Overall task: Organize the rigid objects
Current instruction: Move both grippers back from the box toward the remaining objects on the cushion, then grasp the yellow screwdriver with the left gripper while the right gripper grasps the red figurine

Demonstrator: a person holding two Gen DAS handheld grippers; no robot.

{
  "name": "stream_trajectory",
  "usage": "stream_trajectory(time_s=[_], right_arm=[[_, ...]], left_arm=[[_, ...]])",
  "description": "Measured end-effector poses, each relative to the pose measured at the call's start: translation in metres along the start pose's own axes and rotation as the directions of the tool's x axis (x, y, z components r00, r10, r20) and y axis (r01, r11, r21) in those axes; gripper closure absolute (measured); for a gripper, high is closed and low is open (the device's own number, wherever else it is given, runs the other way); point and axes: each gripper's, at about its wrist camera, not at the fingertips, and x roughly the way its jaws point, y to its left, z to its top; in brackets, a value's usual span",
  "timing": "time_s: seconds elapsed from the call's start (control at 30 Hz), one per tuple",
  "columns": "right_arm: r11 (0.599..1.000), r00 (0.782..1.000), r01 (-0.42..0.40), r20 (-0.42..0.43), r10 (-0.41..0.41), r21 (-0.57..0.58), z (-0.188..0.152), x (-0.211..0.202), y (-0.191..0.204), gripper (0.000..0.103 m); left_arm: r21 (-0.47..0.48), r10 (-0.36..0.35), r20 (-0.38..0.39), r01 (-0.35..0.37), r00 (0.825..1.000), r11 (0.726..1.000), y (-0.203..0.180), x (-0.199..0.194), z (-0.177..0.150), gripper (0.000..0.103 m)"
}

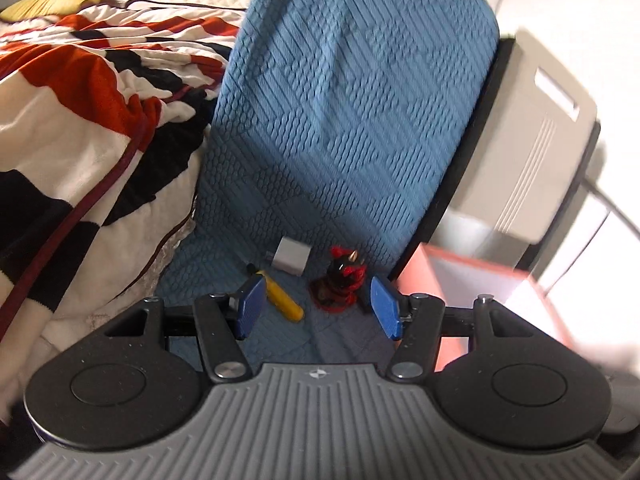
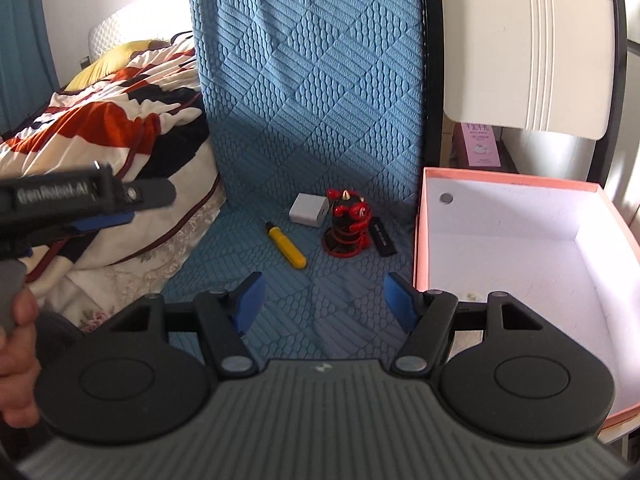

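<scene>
On the blue quilted mat (image 2: 304, 120) lie a yellow marker (image 2: 287, 247), a white charger cube (image 2: 308, 208), a red-and-black horned figurine (image 2: 348, 224) and a small black stick (image 2: 383, 238). A pink box with a white inside (image 2: 520, 248) stands open at the right, holding a coin (image 2: 446, 199). My left gripper (image 1: 320, 308) is open above the mat, with the marker (image 1: 282, 298), cube (image 1: 292, 258) and figurine (image 1: 342, 280) just ahead. My right gripper (image 2: 324, 300) is open and empty, nearer than the objects. The left gripper (image 2: 100, 216) shows at the left of the right wrist view.
A red, black and white blanket (image 2: 112, 128) is heaped left of the mat (image 1: 340, 100). A beige chair back (image 2: 528, 48) stands behind the box. The box corner (image 1: 480, 280) sits right of my left gripper. A pink packet (image 2: 480, 148) stands behind the box.
</scene>
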Motion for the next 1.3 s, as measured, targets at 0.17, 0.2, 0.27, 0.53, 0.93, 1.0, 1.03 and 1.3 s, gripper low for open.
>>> stream_trajectory(time_s=[0.17,0.2,0.27,0.53,0.93,1.0,1.03,1.3], right_arm=[[1.000,1.000,-0.003,-0.019,0.003,0.002,-0.007,0.008,0.001,0.035],[1.000,1.000,-0.002,-0.024,0.002,0.003,-0.007,0.011,0.000,0.035],[1.000,0.999,0.005,-0.033,-0.005,0.002,-0.007,0.017,-0.001,0.035],[1.000,0.998,0.030,-0.061,-0.030,-0.006,0.005,0.042,-0.010,0.035],[0.998,0.993,0.029,-0.112,-0.036,-0.060,0.028,0.098,-0.007,0.035],[0.998,0.992,0.027,-0.118,-0.034,-0.062,0.033,0.109,-0.006,0.035],[0.998,0.992,0.025,-0.121,-0.032,-0.061,0.035,0.114,-0.005,0.035],[0.995,0.992,0.024,-0.122,-0.036,-0.094,0.058,0.151,-0.004,0.035]], left_arm=[[0.038,0.040,-0.022,-0.039,0.999,0.999,0.017,0.021,-0.013,0.039],[0.025,0.036,-0.035,-0.035,0.999,0.999,0.023,0.028,-0.015,0.039],[0.003,0.028,-0.065,-0.028,0.997,1.000,0.034,0.045,-0.018,0.039],[-0.069,0.052,-0.198,-0.067,0.979,0.995,0.037,0.110,-0.031,0.039],[-0.189,-0.024,-0.275,-0.029,0.961,0.982,0.041,0.181,-0.033,0.039],[-0.220,-0.032,-0.286,-0.034,0.958,0.975,0.046,0.191,-0.029,0.039],[-0.229,-0.029,-0.285,-0.039,0.958,0.973,0.049,0.194,-0.027,0.039],[-0.259,0.017,-0.271,-0.090,0.962,0.962,0.057,0.217,-0.013,0.039]])
